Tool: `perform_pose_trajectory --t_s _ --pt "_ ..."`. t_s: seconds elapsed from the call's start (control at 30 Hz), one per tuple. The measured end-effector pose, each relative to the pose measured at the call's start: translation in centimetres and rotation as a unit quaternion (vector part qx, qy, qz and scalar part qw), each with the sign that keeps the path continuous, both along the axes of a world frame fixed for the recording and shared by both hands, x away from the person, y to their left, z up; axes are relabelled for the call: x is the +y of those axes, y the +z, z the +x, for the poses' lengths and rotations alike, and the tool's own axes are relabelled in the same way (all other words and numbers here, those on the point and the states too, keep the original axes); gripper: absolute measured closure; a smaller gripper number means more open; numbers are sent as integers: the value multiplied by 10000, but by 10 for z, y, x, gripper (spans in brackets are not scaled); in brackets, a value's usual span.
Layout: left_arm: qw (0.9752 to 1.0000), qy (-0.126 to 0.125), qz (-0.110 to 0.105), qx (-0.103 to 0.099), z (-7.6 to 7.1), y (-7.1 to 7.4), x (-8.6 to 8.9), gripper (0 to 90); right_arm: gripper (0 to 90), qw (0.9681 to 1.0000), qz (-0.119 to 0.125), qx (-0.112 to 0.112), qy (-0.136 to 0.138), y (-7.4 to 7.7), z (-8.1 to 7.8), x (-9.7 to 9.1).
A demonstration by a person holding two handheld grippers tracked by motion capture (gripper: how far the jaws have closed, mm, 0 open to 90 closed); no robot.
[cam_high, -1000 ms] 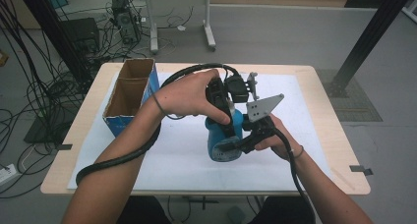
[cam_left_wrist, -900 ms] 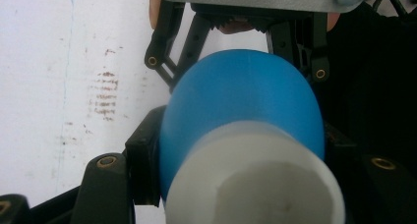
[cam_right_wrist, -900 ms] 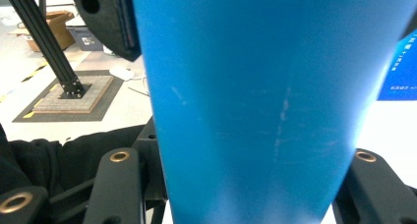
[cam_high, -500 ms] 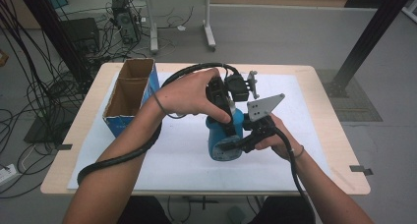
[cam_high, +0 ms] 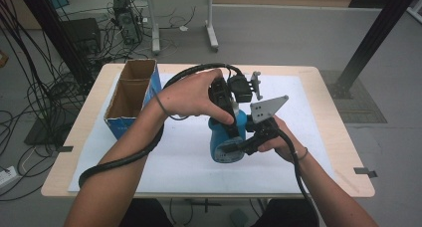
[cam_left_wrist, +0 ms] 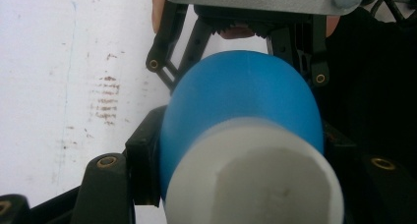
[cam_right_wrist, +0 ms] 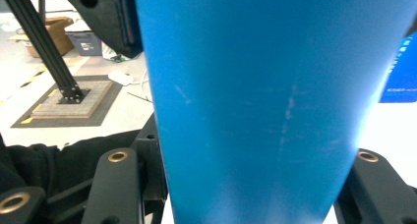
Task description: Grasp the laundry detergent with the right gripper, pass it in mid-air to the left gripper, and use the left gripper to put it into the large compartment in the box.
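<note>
Bottle: the blue bottle (cam_high: 226, 137) stands upright at the table's (cam_high: 328, 137) middle, long axis vertical.
Left gripper (cam_high: 230, 118): you clamp its upper end, near the white cap (cam_left_wrist: 255, 180).
Right gripper (cam_high: 247, 146): you grip the lower body from the right.

One blue bottle (cam_high: 226, 137) with one white cap (cam_left_wrist: 253, 180), counted between the jaws of both tools. Two handheld grippers: one left gripper (cam_high: 230, 118) with jaws clamped on the bottle's upper part, one right gripper (cam_high: 239, 146) with jaws clamped on its lower body. Two hands, one per gripper. Two trailing black cables, one per gripper. One grey three-cornered plate (cam_high: 267, 108), just above the right jaws. One open cardboard box (cam_high: 130, 101), two compartments, well to the left of the jaws. One white sheet (cam_high: 184, 157) beneath the jaws, on one wooden table (cam_high: 343, 152)
</note>
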State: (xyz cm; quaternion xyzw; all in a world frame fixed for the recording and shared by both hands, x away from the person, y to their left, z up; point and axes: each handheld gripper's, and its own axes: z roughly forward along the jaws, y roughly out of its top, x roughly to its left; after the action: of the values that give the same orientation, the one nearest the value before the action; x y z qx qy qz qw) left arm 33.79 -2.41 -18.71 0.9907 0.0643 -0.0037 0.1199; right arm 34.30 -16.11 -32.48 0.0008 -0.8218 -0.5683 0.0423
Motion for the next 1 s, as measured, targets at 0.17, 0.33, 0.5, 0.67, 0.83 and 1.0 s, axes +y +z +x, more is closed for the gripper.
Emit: perform_pose_trajectory --t_s 0.17,0.33,0.5,0.67,0.83,1.0 --pt "10000 33 -10 -42 -1 1 1 377 386 10000 25 -74 10 0 -2 1" --pt "9999 106 58 -97 0 2 4 376 300 9998 -21 -45 -184 -2 -3 3" --pt "9997 196 58 -111 2 2 7 376 146 9992 -53 68 -389 -2 -1 2" --pt "9997 208 32 -84 3 2 8 376 50 9988 -157 3 -474 1 -1 3" --pt "9996 275 -26 -62 4 2 8 376 38 9970 -519 -29 -580 4 -1 3" --pt "9992 393 26 -65 5 3 11 376 37 9941 -858 -8 -667 8 -1 -1"
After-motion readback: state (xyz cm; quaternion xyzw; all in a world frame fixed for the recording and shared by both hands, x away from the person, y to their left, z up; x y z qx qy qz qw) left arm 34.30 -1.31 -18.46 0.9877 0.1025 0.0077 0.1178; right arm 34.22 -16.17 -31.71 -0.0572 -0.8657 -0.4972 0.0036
